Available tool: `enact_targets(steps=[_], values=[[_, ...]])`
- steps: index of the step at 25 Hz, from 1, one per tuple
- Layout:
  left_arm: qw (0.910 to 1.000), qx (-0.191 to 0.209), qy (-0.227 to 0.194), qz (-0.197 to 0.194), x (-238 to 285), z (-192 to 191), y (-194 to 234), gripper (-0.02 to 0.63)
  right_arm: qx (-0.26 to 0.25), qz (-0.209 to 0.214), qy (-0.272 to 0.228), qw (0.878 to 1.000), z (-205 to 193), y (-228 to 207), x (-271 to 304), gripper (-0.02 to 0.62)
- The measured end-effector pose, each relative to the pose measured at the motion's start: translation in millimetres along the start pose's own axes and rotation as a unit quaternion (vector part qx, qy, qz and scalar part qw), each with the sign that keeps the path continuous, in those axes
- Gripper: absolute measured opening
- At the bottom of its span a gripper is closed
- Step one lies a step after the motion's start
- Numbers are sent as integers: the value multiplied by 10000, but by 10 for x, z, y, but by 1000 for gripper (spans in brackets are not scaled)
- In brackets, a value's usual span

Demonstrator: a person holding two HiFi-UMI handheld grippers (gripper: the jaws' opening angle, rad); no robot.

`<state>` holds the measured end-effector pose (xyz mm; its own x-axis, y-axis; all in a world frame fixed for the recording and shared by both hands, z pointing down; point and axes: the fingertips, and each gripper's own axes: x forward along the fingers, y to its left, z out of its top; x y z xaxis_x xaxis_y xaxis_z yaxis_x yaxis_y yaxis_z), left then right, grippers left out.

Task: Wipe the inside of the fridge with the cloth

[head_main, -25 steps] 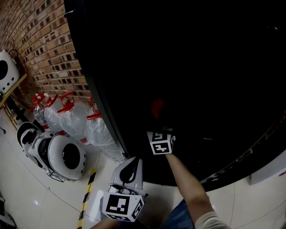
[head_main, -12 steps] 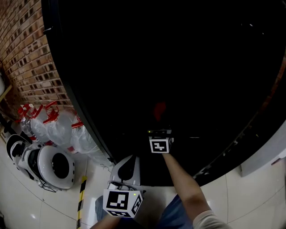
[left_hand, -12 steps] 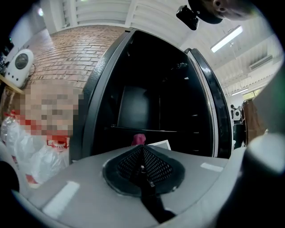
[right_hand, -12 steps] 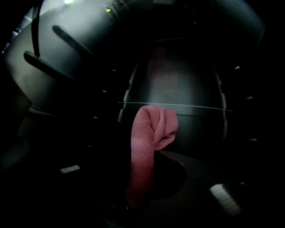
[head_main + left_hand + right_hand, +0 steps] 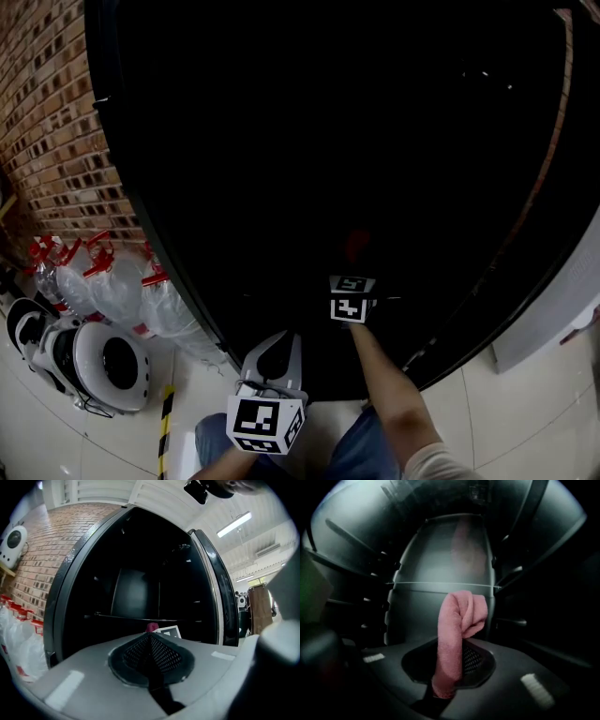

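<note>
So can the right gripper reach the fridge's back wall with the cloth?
Probably yes: the right gripper is inside the fridge, cloth in its jaws, and nothing stands before the back wall.

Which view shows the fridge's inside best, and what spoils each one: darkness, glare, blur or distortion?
Head view: the fridge is almost pure black, the cloth only a faint red smudge. Left gripper view: the wide lens bows the fridge's frame and the lamp glares, while the inside is dark. Right gripper view: dim and soft, but best; the cloth and a shelf edge show.
</note>
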<state>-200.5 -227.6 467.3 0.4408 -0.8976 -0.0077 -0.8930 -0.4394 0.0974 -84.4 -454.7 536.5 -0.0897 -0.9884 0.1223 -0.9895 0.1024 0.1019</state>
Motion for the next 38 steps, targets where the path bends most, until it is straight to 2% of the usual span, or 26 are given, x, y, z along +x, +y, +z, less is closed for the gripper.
enact_targets(steps=[6,19,23,33,38], values=[[10000,17,-3,-31,112,-1,-54,12,160,-184,10,9997,8,-191,-185,60],[9998,-59,8,-173,314,-62,-181,12,-17,181,-221,9996,-49,38,-1298,61],[9996,-28,40,-266,311,-99,-271,12,-13,166,-297,9994,-47,16,-1583,60],[9990,32,23,-455,365,-96,-496,12,186,179,-487,9985,4,-81,-2184,61],[9981,186,-7,-585,346,-34,-603,12,552,429,-676,9953,187,-89,-2386,61]])
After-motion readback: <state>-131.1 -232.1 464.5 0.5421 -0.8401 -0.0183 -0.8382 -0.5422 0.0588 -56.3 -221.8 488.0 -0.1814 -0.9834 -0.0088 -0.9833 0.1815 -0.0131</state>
